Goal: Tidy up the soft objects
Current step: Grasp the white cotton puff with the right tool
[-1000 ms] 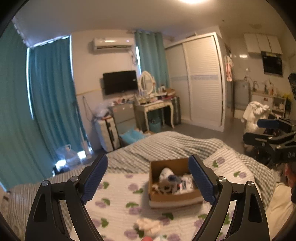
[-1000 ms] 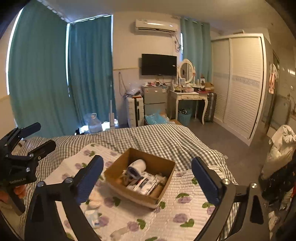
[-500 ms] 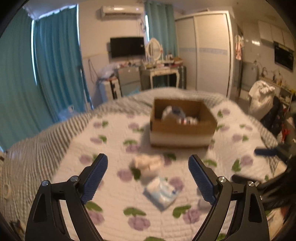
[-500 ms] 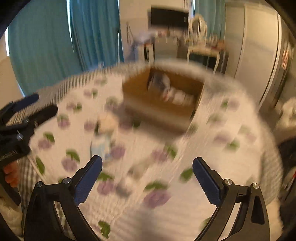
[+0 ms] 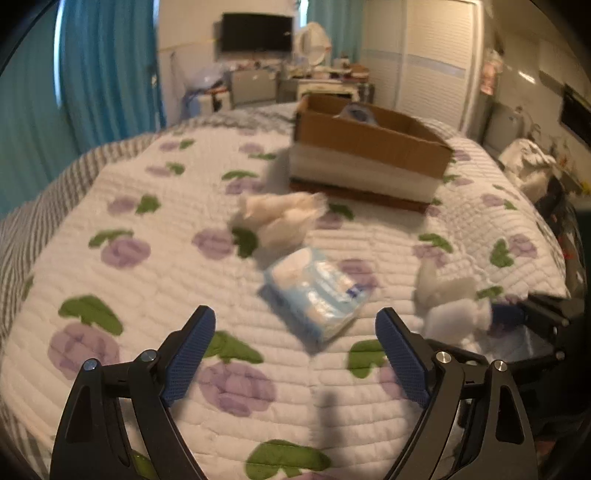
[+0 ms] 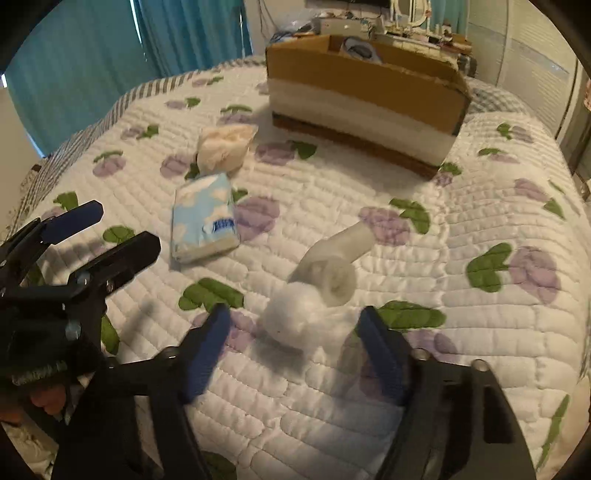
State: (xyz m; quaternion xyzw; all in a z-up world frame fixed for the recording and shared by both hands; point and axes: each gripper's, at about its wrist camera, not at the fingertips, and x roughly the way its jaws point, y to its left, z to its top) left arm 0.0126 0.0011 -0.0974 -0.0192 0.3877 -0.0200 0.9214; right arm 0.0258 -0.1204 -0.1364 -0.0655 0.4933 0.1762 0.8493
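On bed (image 6: 480,332): box (image 6: 365,99), tissue pack (image 6: 205,218), cotton ball (image 6: 295,317). Right hand-held gripper (image 6: 295,354) spread around ball; left hand-held gripper (image 5: 295,343) spread, empty.

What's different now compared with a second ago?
Both grippers have dipped from looking across the room down to the quilt. The right gripper now brackets the white cotton ball; the left gripper nears the tissue pack. Nothing gripped; the cardboard box hasn't moved.

Teal curtains (image 5: 107,70) hang left | wall television (image 5: 256,32) above a cluttered dressing table (image 5: 325,79) | white sliding wardrobe (image 5: 432,59) at right | floral quilted bed (image 6: 480,192) in foreground
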